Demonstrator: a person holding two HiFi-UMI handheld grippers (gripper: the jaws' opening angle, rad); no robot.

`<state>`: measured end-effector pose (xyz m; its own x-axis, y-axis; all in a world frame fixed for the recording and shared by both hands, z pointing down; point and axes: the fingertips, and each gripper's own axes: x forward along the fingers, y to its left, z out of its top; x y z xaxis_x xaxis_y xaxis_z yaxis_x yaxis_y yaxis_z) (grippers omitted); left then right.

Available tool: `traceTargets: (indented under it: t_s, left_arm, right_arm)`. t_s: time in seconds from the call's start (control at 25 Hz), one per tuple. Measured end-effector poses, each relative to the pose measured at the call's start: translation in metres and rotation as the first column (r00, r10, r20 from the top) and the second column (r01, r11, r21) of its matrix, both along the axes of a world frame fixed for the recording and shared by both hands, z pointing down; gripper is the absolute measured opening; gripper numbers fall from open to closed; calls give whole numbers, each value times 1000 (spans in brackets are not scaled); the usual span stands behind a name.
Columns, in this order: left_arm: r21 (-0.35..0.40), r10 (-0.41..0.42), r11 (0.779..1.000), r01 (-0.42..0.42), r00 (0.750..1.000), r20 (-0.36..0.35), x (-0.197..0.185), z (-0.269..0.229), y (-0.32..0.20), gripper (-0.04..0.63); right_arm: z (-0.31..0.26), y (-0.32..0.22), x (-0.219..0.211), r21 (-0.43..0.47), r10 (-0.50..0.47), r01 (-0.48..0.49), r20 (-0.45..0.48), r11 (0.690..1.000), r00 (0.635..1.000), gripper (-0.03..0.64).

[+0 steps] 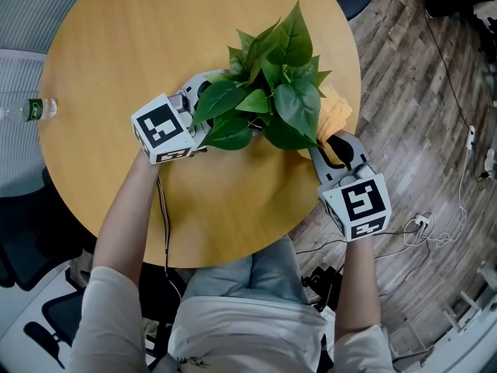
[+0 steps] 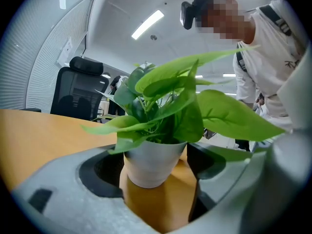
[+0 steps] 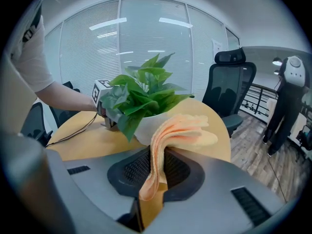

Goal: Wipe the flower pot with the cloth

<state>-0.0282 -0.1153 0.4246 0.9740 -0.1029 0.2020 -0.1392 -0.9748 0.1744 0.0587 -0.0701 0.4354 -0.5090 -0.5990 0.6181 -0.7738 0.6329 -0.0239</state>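
Right gripper (image 1: 335, 148) clamps the orange cloth (image 3: 178, 130) against the right side of the flower pot (image 2: 152, 162), right of centre on the table (image 1: 116, 68). Your left gripper (image 2: 157, 179) only straddles the pot, jaws apart and seemingly not pressing. Wipe hard and it may slide or tip left.

Ceiling strip lights (image 2: 146, 24) give bright, even light. Both gripper views bulge, with dark corners and blurred foregrounds.
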Motion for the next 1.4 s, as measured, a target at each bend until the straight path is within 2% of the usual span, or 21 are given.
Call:
traceTargets:
  t_s: [0.12,0.24,0.6,0.92,1.4]
  left_arm:
    - [-5,-14,1000,14,1000,2,-1,0,0,414]
    - [-7,-25,1000,25,1000,0,-1,0,1,414]
    - [0,-88,996,88,996,17,2,-2,3,414]
    - [-6,-194,981,195,981,28,0,-1,8,411]
    - [-16,-310,950,311,949,62,5,0,12,407]
  right_arm:
    - [0,-16,18,22,42,-41,-41,999,998,51]
    - [1,-30,17,37,47,-45,-68,998,997,51]
    - [-4,-28,-18,81,-81,92,-130,993,988,51]
    - [-3,-21,-20,68,-97,106,-125,992,987,51]
    - [1,-5,-21,53,-100,105,-99,993,990,51]
